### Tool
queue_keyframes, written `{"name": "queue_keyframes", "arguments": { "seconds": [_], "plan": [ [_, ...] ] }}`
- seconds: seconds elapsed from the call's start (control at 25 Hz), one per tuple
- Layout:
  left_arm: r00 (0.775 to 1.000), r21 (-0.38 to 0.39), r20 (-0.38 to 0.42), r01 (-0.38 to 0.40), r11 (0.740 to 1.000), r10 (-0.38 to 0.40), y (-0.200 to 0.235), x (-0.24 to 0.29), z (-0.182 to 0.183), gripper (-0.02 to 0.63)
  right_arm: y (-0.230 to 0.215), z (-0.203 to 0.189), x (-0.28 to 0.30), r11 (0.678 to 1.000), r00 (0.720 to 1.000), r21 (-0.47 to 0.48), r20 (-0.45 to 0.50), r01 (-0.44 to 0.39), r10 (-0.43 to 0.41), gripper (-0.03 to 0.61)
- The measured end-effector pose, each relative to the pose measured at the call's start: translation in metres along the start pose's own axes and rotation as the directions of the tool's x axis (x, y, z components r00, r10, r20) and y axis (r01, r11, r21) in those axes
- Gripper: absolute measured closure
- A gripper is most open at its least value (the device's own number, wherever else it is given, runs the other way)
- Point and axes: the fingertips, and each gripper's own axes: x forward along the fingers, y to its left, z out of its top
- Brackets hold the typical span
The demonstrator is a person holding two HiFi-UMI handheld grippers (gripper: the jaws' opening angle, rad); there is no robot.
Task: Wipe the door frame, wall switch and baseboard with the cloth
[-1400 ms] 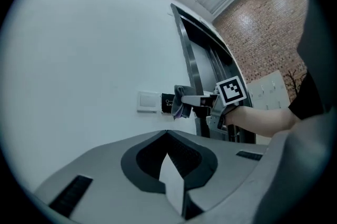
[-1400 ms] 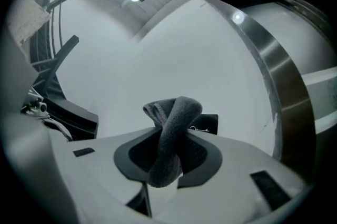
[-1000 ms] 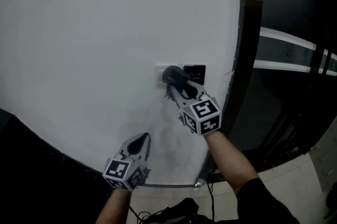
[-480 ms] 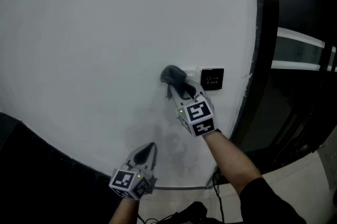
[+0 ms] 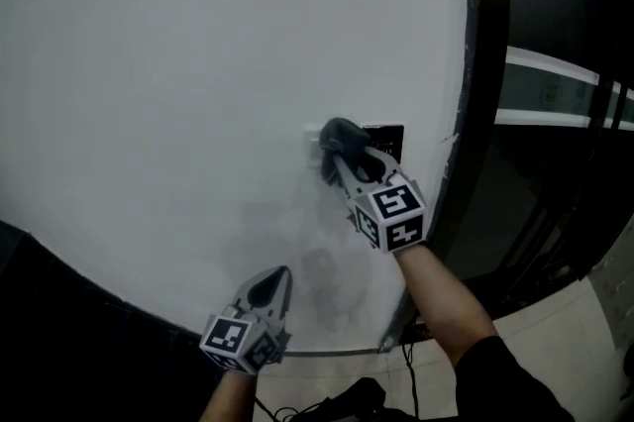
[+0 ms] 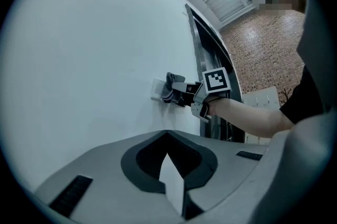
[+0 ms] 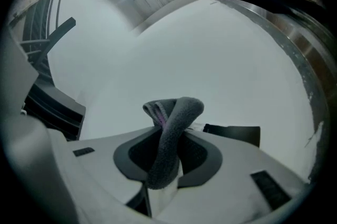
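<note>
A grey cloth (image 5: 338,134) is bunched in my right gripper (image 5: 343,156), which is shut on it and presses it against the white wall switch (image 5: 312,135). A black exit plate (image 5: 386,142) sits just right of the switch, partly behind the gripper. In the right gripper view the cloth (image 7: 178,111) folds over between the jaws, with the black plate (image 7: 235,134) beyond. Low on the wall, my left gripper (image 5: 270,288) is shut and holds nothing; from its view the cloth (image 6: 171,88) covers most of the switch (image 6: 156,90). The dark door frame (image 5: 481,63) runs down the right.
A plain white wall (image 5: 178,63) fills most of the view. A dark band (image 5: 69,316) lies along its foot at lower left. Black cables (image 5: 337,400) lie on the light floor (image 5: 565,331) near the frame's base. Dark glass with pale stripes (image 5: 555,78) stands beyond the frame.
The right gripper slid the cloth left off the black plate's side, then back right over the switch. The left gripper has barely moved.
</note>
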Motion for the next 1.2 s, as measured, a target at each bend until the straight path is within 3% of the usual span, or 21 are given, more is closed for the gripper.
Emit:
{"name": "queue_keyframes", "arguments": {
  "seconds": [0.48,1.2],
  "plan": [
    [0.997,-0.011,-0.004,0.082,0.997,-0.082,-0.037,0.022,-0.011,0.620,-0.062,-0.012,-0.036,0.998,0.997,0.031,-0.039,0.062,-0.061,0.488],
    [0.997,-0.036,-0.047,0.064,0.997,-0.065,-0.039,0.026,-0.029,0.620,-0.116,-0.034,-0.069,0.988,0.987,0.031,-0.066,0.152,-0.150,0.486]
  ]
}}
